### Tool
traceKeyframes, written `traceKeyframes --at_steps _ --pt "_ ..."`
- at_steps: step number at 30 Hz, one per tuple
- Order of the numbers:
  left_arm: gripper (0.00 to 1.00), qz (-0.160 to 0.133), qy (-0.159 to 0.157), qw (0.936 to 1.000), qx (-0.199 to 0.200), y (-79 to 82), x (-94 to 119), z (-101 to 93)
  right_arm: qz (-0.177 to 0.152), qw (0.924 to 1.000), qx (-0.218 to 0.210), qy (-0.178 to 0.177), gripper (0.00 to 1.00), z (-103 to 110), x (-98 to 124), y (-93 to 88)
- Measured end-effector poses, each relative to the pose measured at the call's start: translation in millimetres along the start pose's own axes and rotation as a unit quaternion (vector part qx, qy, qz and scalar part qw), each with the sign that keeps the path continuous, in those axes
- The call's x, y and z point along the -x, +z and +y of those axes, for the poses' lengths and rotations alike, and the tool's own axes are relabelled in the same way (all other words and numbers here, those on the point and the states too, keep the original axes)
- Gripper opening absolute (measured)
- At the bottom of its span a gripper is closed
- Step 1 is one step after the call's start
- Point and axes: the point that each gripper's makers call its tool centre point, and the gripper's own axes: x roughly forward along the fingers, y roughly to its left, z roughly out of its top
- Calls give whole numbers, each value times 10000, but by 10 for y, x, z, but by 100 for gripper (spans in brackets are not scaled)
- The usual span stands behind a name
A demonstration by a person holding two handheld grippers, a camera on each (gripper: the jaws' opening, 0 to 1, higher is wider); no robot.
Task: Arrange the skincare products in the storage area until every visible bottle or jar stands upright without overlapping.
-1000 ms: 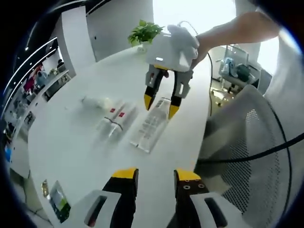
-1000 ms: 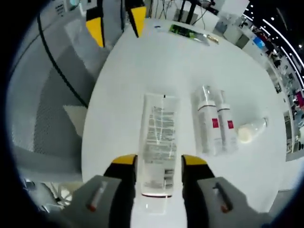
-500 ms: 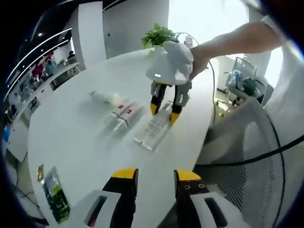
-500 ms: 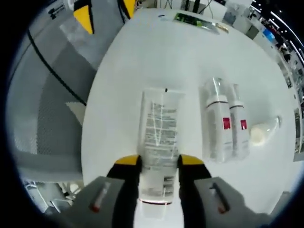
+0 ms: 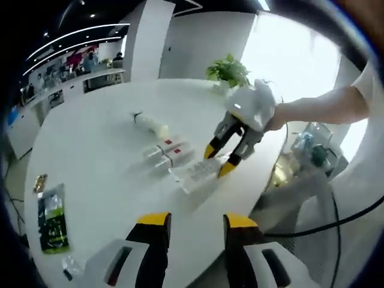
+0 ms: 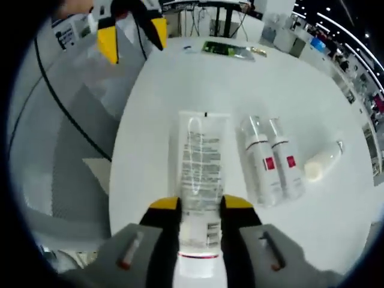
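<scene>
Left gripper view:
Own jaws: the left gripper [image 5: 191,225] rides low over the white table [image 5: 90,162], yellow tips apart, nothing between them.
Other gripper: the right gripper [image 5: 227,159] comes in from the right, a hand [image 5: 277,114] behind its white body, yellow tips down on either side of the near end of the clear tube [image 5: 195,174].
Tube: lying flat near the table's edge, printed side up.
Neighbours: two slim bottles with red labels [image 5: 167,153] lie side by side just past the tube; a small white bottle [image 5: 150,124] lies further out, apart from them.
Table's near left: a green sachet [image 5: 53,217] lies flat.
Far end: a potted plant [image 5: 228,70] stands upright.

Right gripper view:
Own jaws: the right gripper [image 6: 200,204] has closed in on the clear tube [image 6: 201,165], both yellow tips pressed against its sides near the capped end.
Tube: flat on the white table [image 6: 180,84], pointing away from the camera.
To its right: the two slim bottles with red labels [image 6: 273,165] lie touching each other, close beside the tube; the small white bottle [image 6: 321,163] lies beyond them.
Top left: the left gripper [image 6: 132,36] shows its yellow tips spread apart, over a mesh chair [image 6: 66,138].
Far edge: the green sachet [image 6: 225,50] lies flat.
</scene>
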Motion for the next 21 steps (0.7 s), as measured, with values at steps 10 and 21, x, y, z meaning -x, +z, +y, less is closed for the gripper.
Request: traceKeyframes --at_steps 10,21 --pt "53 -1333 -439 9825 1226 502 58 -22 -1990 9777 -623 246 25 115 494 861" --pt "61 -2364 -1349 9542 1241 1010 248 -307 -3404 9217 -1204 1417 26 424 961 1468"
